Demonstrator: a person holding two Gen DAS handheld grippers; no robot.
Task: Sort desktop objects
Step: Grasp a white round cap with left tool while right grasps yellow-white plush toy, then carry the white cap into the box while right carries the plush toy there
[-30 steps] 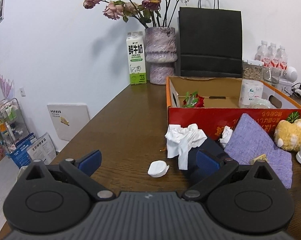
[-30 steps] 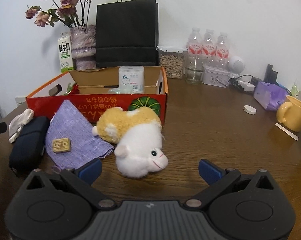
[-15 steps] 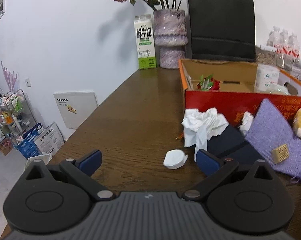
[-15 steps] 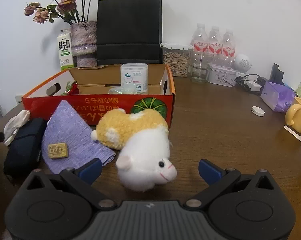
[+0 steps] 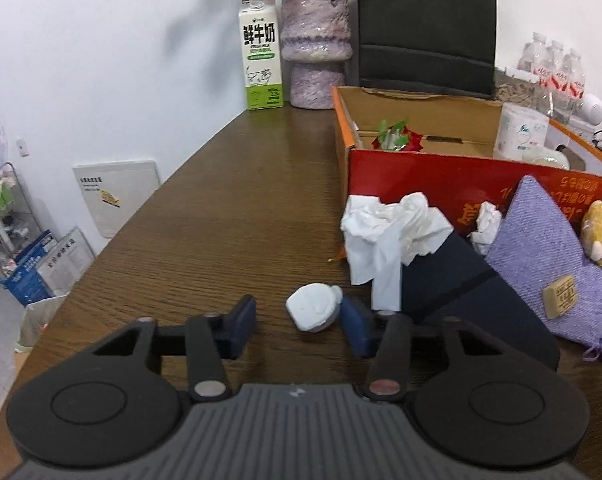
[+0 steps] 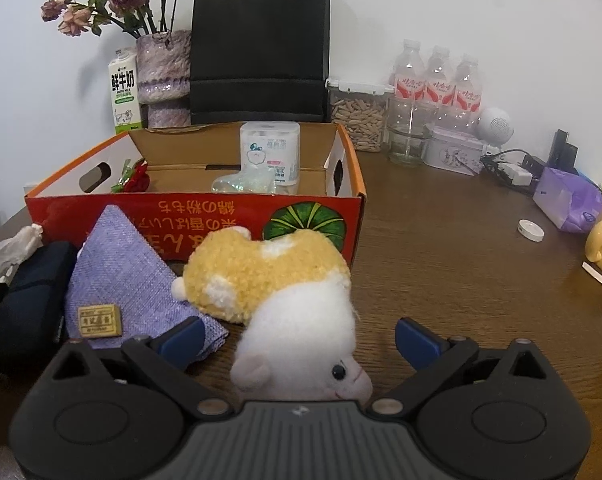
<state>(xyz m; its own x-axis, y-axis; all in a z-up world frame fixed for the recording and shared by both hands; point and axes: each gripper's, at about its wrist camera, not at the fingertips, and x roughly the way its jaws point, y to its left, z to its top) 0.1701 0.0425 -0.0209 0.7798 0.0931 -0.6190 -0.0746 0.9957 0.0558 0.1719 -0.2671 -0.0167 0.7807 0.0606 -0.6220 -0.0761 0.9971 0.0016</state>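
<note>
Since the earlier frame, the left tool (image 5: 299, 326) has narrowed and come down around the small white cap (image 5: 313, 312) on the tabletop (image 5: 221, 220); its jaws are closing, the right pad touching the cap, the left pad still apart. Right tool (image 6: 299, 340): jaws wide, closing slightly, the plush toy (image 6: 285, 304) between them, untouched. Crumpled tissue (image 5: 389, 236), dark pouch (image 5: 461, 284) and purple cloth bag (image 5: 541, 248) lie before the red cardboard box (image 5: 441, 176).

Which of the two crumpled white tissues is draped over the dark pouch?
The bigger tissue, spread over the dark pouch. The small wad sits by the red box instead.
</note>
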